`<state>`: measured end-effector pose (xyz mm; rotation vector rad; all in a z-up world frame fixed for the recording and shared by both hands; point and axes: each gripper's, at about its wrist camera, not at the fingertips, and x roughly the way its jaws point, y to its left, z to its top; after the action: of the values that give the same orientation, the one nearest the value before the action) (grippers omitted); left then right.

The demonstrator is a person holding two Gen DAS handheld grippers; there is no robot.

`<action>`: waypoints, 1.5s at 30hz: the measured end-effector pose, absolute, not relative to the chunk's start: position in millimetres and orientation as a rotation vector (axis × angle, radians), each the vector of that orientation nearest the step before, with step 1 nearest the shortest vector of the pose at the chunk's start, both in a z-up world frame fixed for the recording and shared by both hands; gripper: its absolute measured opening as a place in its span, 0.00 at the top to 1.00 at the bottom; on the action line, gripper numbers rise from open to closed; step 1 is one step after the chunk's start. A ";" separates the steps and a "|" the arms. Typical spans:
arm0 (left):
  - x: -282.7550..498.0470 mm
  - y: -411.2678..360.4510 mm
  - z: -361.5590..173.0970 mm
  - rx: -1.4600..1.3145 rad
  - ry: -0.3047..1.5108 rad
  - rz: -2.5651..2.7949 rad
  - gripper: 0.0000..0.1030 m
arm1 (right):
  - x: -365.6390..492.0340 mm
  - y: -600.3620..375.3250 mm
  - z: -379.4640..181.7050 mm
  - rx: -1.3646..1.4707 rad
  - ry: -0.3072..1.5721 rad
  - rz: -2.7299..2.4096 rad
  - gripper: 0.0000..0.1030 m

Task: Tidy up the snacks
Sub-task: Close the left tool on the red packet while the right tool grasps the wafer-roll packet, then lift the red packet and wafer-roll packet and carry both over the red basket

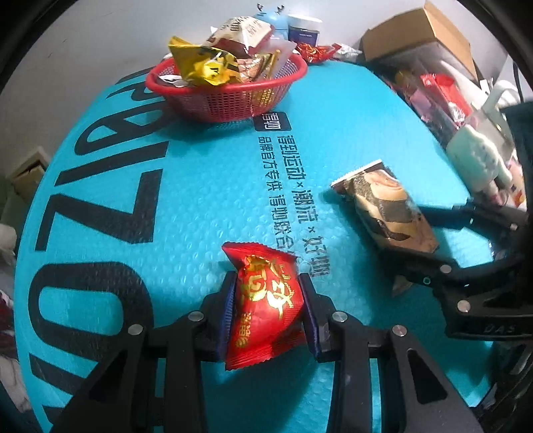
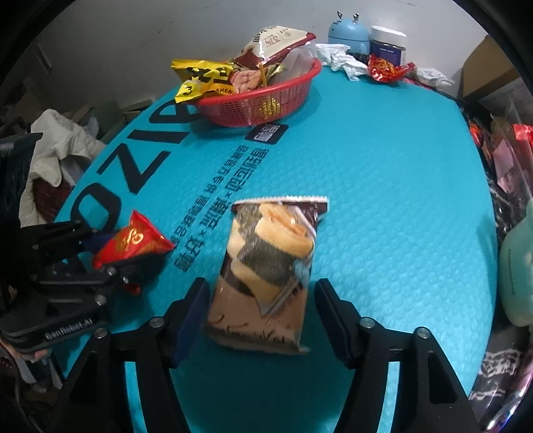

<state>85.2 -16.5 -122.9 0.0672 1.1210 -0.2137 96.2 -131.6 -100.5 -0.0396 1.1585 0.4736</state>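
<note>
I see the left claw (image 1: 266, 299) clenched on the red snack packet (image 1: 265, 306), both pads pressing its sides, just above the blue tabletop (image 1: 206, 186). Right claw (image 2: 260, 316) is spread wide around the brown snack packet (image 2: 266, 273); pads (image 2: 191, 316) aren't touching it, and it lies flat on the tabletop between them. Farther back sits the red basket (image 1: 230, 96), heaped with packets, a yellow packet (image 2: 200, 80) hanging over its rim. Behind that, near the wall, a blue figurine (image 2: 348, 31) and a jar (image 2: 388, 41).
</note>
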 end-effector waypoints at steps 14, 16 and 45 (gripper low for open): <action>89.1 -19.3 -122.8 0.093 1.057 -0.221 0.67 | 98.2 -119.0 -106.0 -0.180 1.110 0.417 0.51; 87.1 -20.7 -121.3 0.077 1.053 -0.230 0.67 | 95.6 -121.7 -104.3 -0.156 1.110 0.423 0.52; 46.7 -5.6 -12.9 -0.035 0.770 -0.287 0.67 | 60.8 -120.8 7.1 -0.052 0.865 0.512 0.52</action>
<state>46.7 -5.6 -12.8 -0.0350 0.7695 -0.2870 60.8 -120.8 7.1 -0.0520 0.8647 0.5117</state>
